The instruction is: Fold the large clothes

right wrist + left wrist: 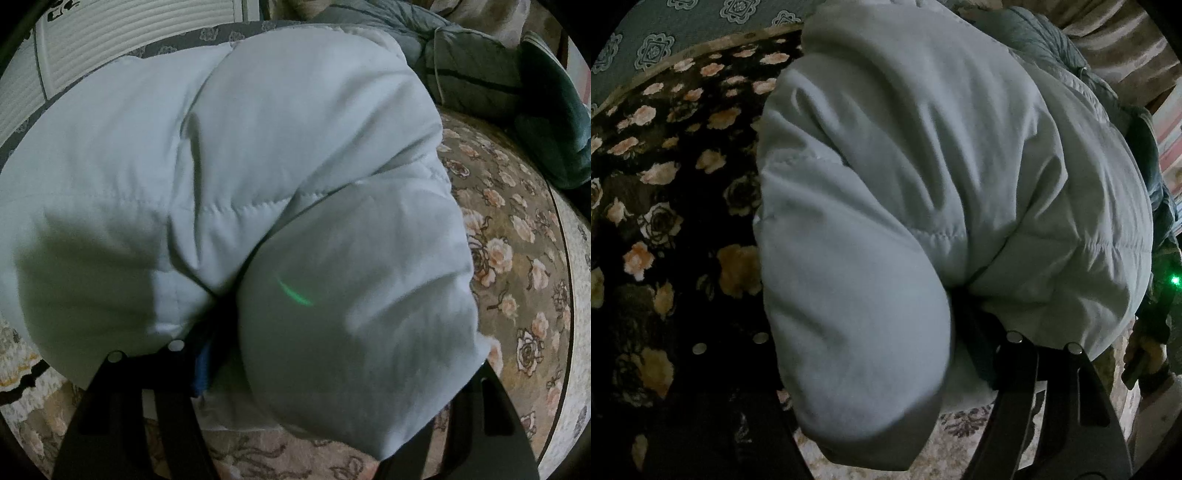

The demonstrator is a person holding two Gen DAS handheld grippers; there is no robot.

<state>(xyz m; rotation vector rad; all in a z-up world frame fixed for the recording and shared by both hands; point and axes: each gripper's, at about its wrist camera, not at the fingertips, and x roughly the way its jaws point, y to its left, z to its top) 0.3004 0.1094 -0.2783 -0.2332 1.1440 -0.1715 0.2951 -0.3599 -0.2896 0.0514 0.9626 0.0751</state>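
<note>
In the left wrist view, a pale padded jacket [923, 177] is seen bunched on a dark rose-patterned blanket [665, 184]; a puffy fold is clasped by the left gripper [882, 350]. In the right wrist view, the jacket's near fold [351, 314] is clasped by the right gripper [325, 365], with grey cushions [472, 70] far right.

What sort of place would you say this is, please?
Probably a home bedroom or living room: the padded jacket lies on a rose-patterned plush blanket, with bundled bedding behind it and a patterned carpet below.
</note>
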